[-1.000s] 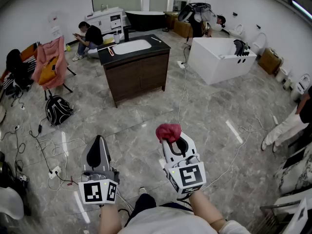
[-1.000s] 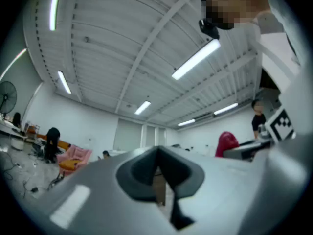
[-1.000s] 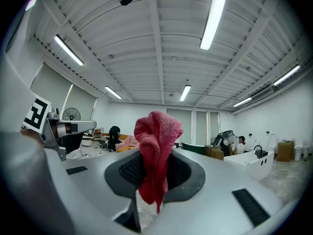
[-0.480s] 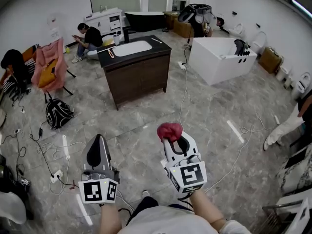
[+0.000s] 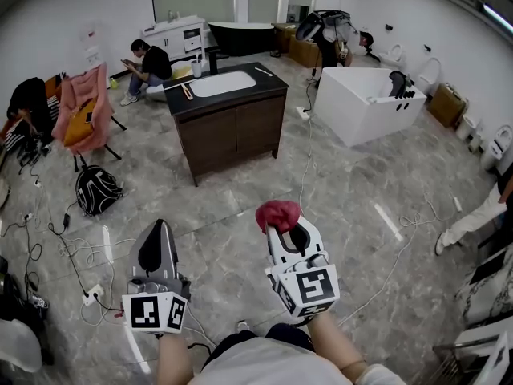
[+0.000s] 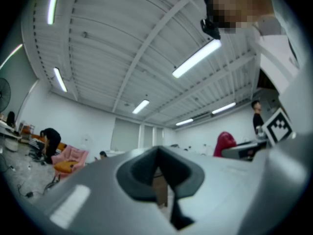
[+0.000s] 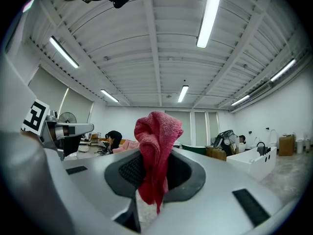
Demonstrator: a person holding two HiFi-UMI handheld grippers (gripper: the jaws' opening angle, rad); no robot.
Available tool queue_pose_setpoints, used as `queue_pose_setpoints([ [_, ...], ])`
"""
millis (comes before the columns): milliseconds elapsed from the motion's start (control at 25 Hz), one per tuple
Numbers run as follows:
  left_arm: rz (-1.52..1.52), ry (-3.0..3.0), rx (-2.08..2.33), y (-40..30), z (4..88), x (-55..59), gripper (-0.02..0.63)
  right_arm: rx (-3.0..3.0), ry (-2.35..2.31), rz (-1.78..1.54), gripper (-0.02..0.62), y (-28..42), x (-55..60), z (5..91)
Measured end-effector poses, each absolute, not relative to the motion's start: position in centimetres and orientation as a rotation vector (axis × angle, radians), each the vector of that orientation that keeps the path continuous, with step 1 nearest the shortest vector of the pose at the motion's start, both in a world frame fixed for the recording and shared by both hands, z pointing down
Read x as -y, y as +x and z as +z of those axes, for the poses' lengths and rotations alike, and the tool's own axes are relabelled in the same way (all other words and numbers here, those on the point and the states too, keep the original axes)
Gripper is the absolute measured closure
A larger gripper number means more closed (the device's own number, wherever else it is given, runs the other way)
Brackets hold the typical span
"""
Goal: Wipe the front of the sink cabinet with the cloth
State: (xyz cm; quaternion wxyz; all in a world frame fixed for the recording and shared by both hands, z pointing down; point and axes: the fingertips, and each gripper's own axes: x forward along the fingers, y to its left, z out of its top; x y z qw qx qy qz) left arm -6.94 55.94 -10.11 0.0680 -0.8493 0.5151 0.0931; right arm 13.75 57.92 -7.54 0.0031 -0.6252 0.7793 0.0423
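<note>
- The right hand-held gripper [image 5: 282, 228] is closed on a red fluffy cloth [image 5: 278, 213]. The cloth sticks up in a bunch from the tips.
- In the right gripper view, the cloth [image 7: 157, 148] hangs down between the jaws of the right hand-held gripper [image 7: 156, 182]. Only a small part looks pinched.
- The left hand-held gripper [image 5: 159, 233] has its jaws close together, with nothing in them.
- The dark brown wooden sink cabinet [image 5: 232, 135] stands at 12 o'clock, well apart from the person. The wiping has not begun yet, I think.
- A white cable [image 5: 307, 155] runs over the grey stone floor [image 5: 240, 215] at 1 o'clock. More cables [image 5: 76, 243] lie at 9 o'clock. A foot could catch on one while walking over.
- The cloth could slip out when it rubs on the cabinet doors, because so little of it is held.
- If the cloth stays bunched up, the hard tips might scrape the wood.
</note>
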Motion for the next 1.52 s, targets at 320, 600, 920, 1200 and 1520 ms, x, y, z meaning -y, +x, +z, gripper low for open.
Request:
queue_pose_setpoints([
  [320, 0.311, -2.61, -1.541, -6.3, -8.9, -51.6, 0.6, -2.477, -2.007, 0.151, 0.514, 14.0, -55.4, -5.8],
  [600, 0.289, -2.612, -1.547, -4.0, -8.5, -46.8, 0.6, -2.432, -2.033, 0.069, 0.514, 17.6, -50.3, -5.2],
  [920, 0.346, -2.557, -1.561, -0.2, -10.7, -38.6, 0.6, -2.472, -1.951, 0.15, 0.512, 21.0, -40.9, -7.4],
  [1200, 0.368, -2.523, -1.6, 3.0, -11.5, -33.3, 0.6, -2.508, -1.914, 0.183, 0.512, 24.4, -34.8, -8.4],
  [1520, 0.342, -2.477, -1.619, 6.6, -12.2, -30.1, 0.6, -2.538, -1.84, 0.177, 0.512, 28.1, -30.5, -8.0],
])
